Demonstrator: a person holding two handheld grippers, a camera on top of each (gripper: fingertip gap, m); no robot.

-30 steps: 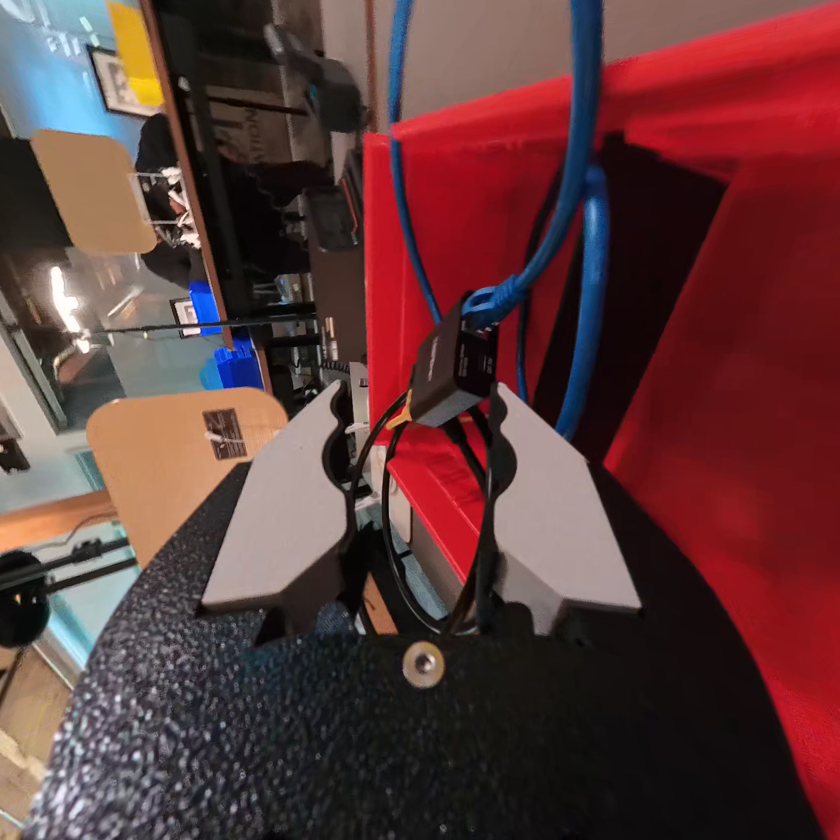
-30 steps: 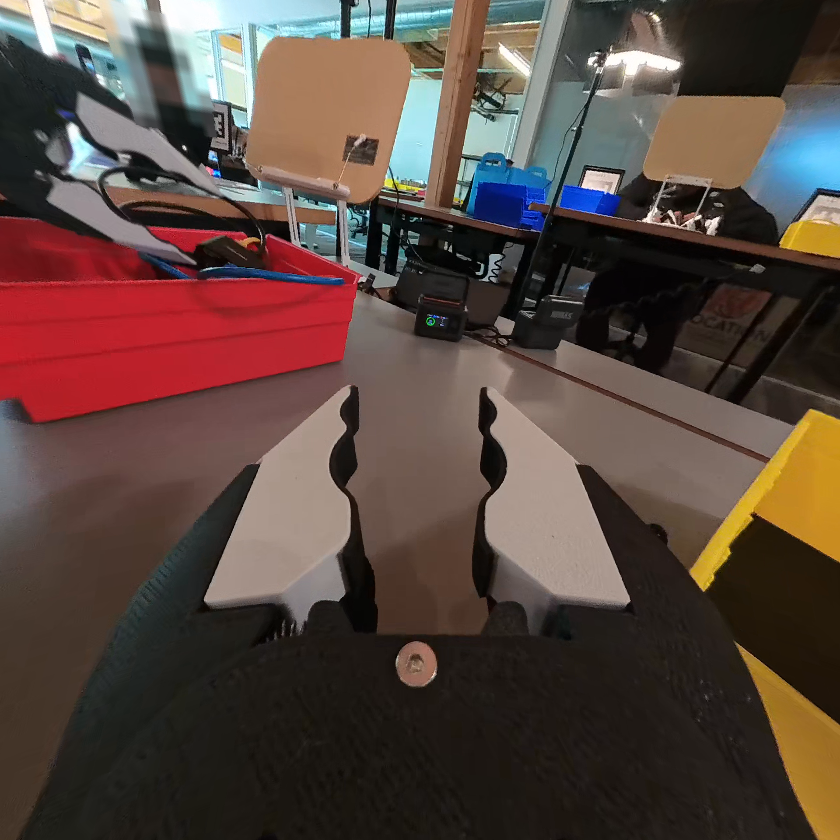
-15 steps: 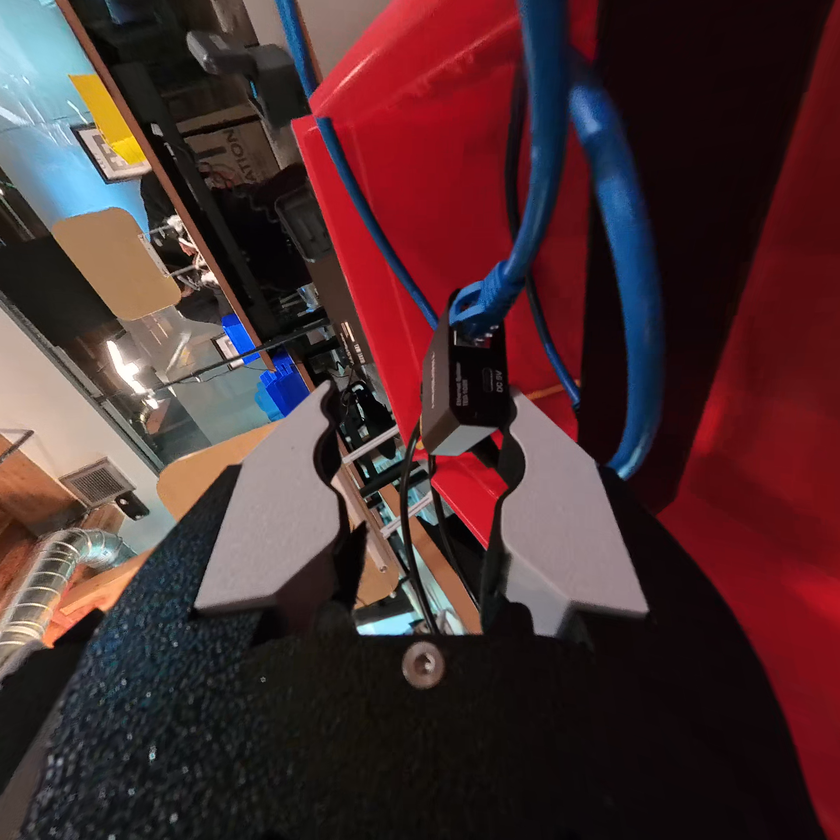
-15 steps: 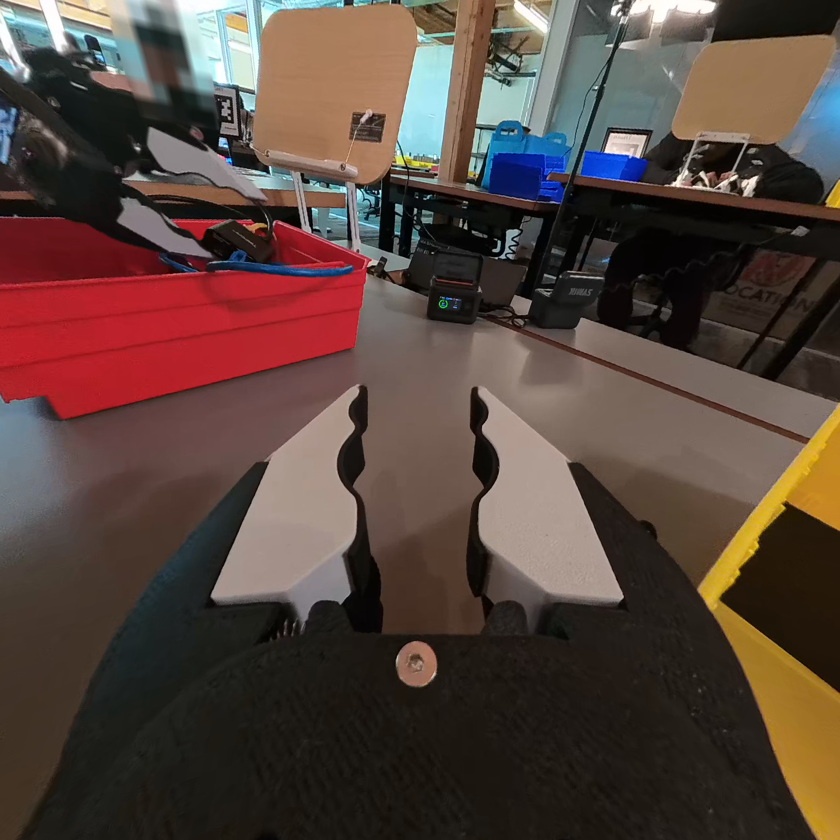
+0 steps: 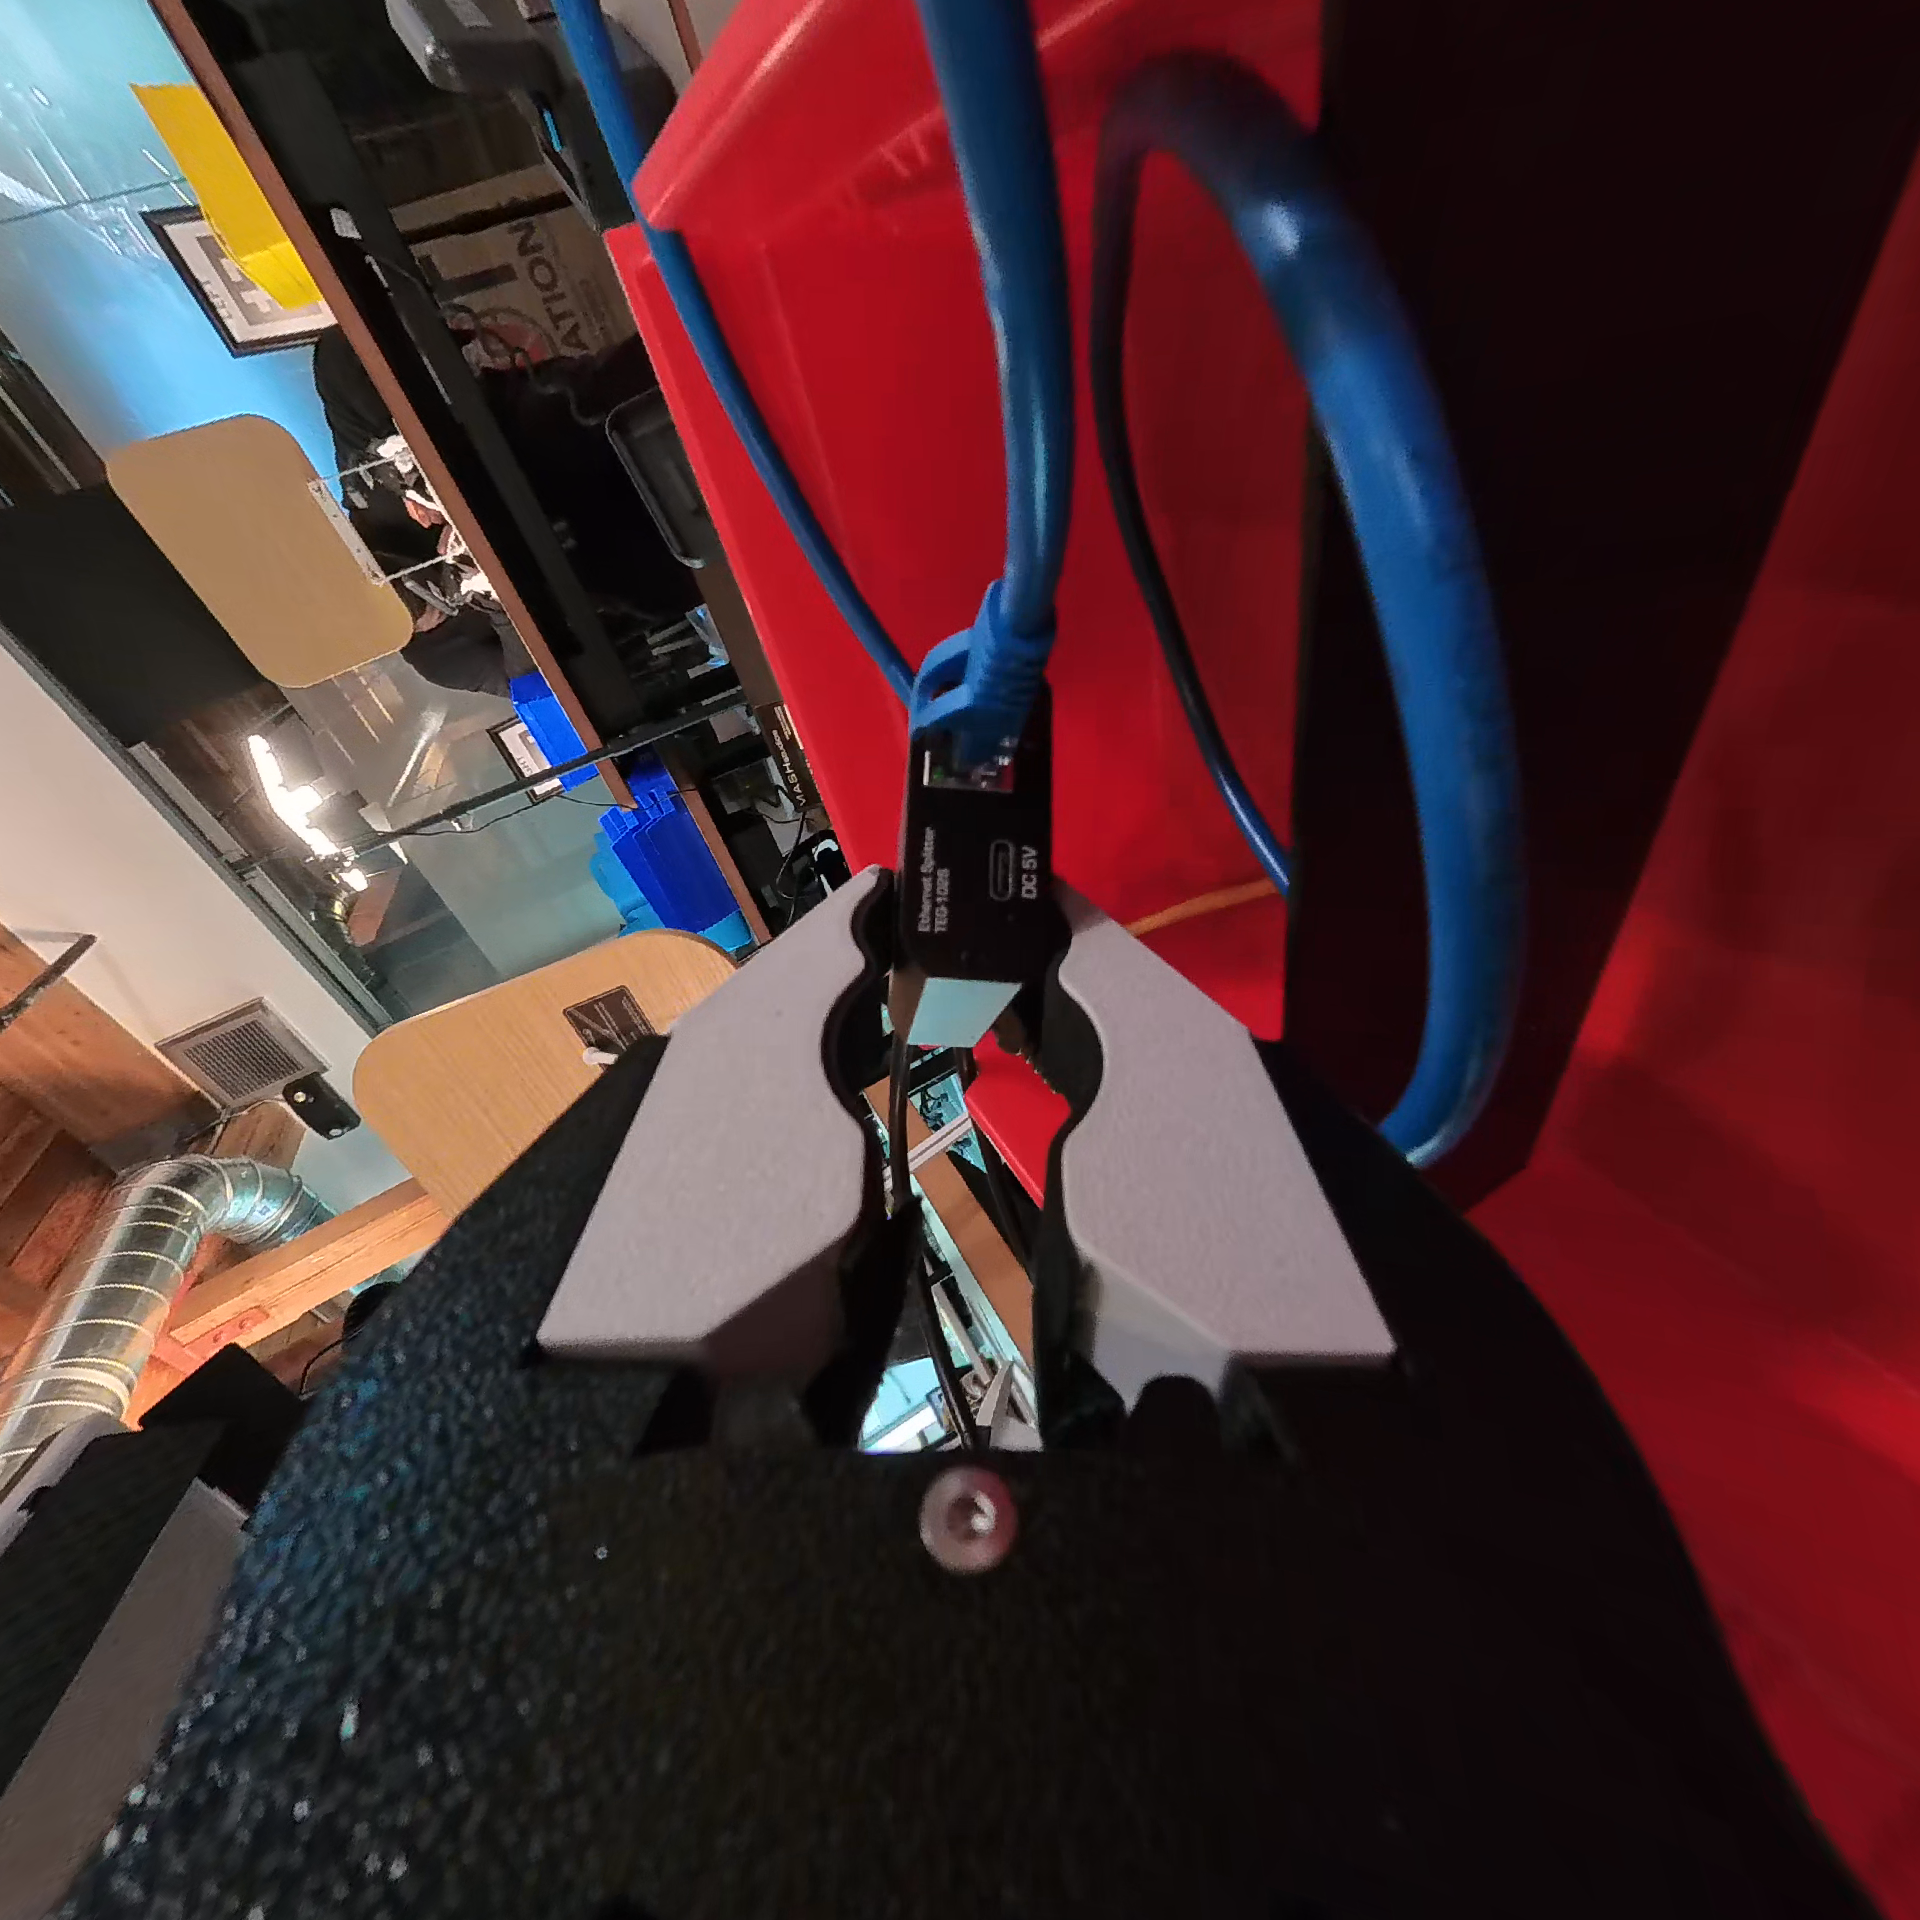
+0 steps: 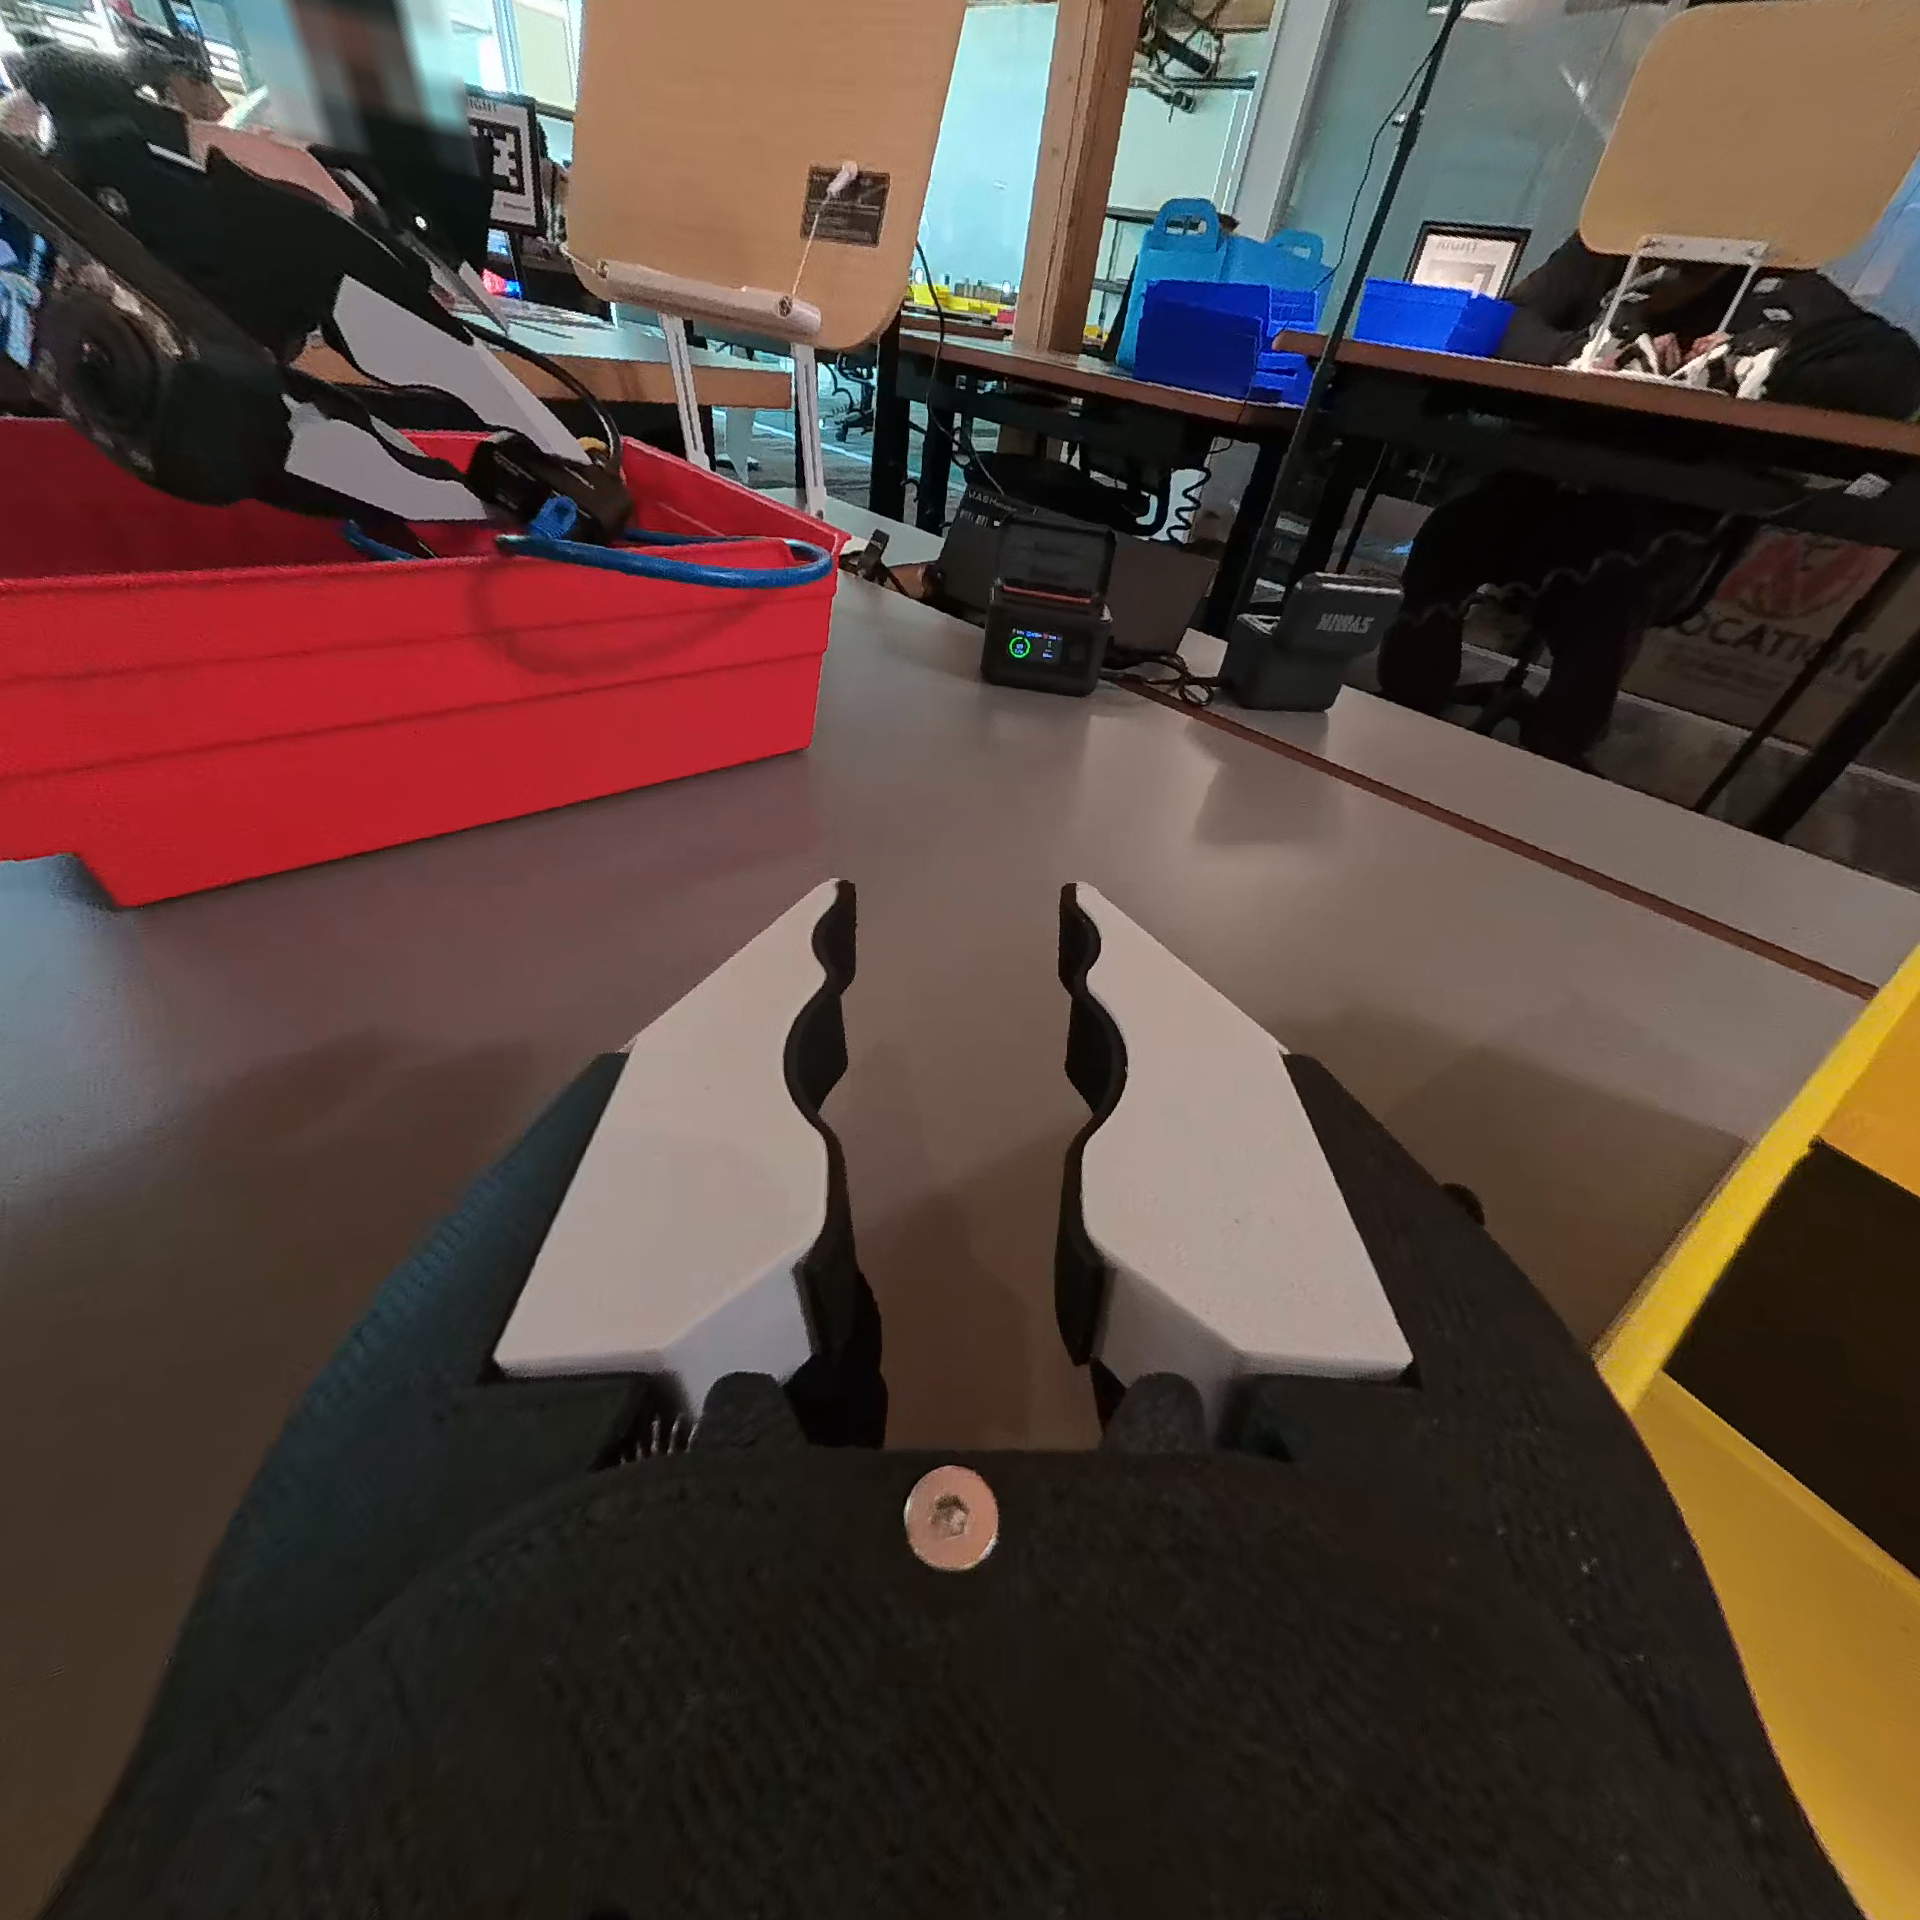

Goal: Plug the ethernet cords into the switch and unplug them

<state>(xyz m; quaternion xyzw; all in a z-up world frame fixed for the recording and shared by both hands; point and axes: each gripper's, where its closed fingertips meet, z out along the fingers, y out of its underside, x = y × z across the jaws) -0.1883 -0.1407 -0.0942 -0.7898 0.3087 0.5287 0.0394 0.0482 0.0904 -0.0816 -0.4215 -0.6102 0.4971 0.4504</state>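
Note:
My left gripper [image 5: 971,914] is shut on a small black switch [image 5: 971,862], gripping its near end inside the red bin [image 5: 852,343]. A blue ethernet cord [image 5: 1023,343] is plugged into the switch's far end and loops around inside the bin. Thin black cables run from the switch back between my fingers. In the right wrist view the left gripper [image 6: 520,457] holds the switch [image 6: 520,473] over the red bin [image 6: 416,665], with the blue cord [image 6: 675,566] draped over the rim. My right gripper [image 6: 956,904] is open and empty, low over the grey table [image 6: 1091,810].
A yellow bin [image 6: 1787,1299] stands close at my right gripper's right. A small black device with a lit screen [image 6: 1044,634] and a dark charger [image 6: 1314,639] sit at the table's far edge. Wooden boards on stands, blue bins and a seated person are beyond. The gap from one gripper's tips to the other's is roughly 35 cm.
My left gripper has closed from open onto the switch and shifted deeper toward the bin. My right gripper has moved slightly forward, staying open.

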